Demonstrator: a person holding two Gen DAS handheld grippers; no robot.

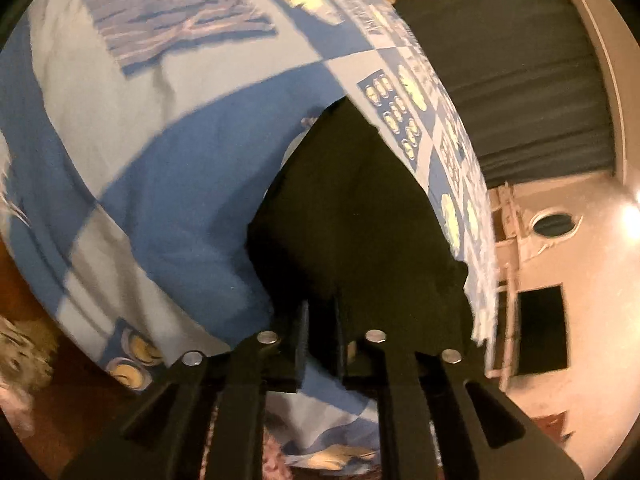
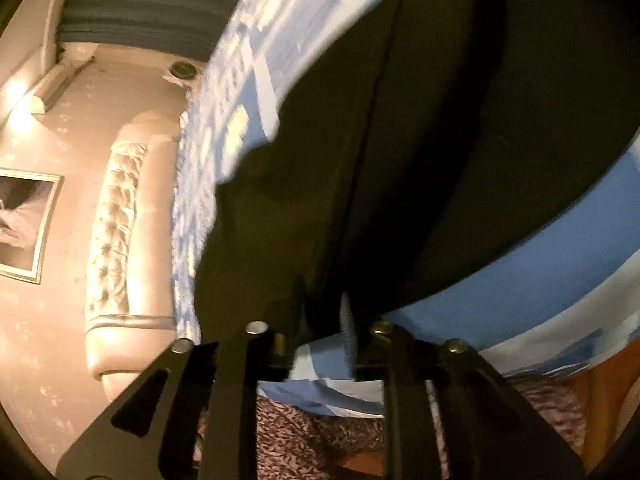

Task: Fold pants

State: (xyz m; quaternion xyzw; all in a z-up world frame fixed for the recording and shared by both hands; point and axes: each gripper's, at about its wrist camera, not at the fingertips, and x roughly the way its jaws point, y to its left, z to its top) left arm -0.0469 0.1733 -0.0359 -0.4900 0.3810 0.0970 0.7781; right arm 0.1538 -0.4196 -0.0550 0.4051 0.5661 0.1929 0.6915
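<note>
Both tongs, left [image 1: 322,320] and right [image 2: 322,312], clamp black pants [image 1: 352,208]; blue bedspread [image 1: 168,168] beneath; headboard [image 2: 116,240] nearby.

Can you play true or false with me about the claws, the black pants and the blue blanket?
1. The pants are black. True.
2. The left claw is wide open and holds nothing. False: it is shut on the pants.
3. The right claw grips the pants too. True.
4. The blanket under the pants is plain red. False: it is blue and white with pictures.
5. A framed picture shows in the right claw's view. True.
</note>
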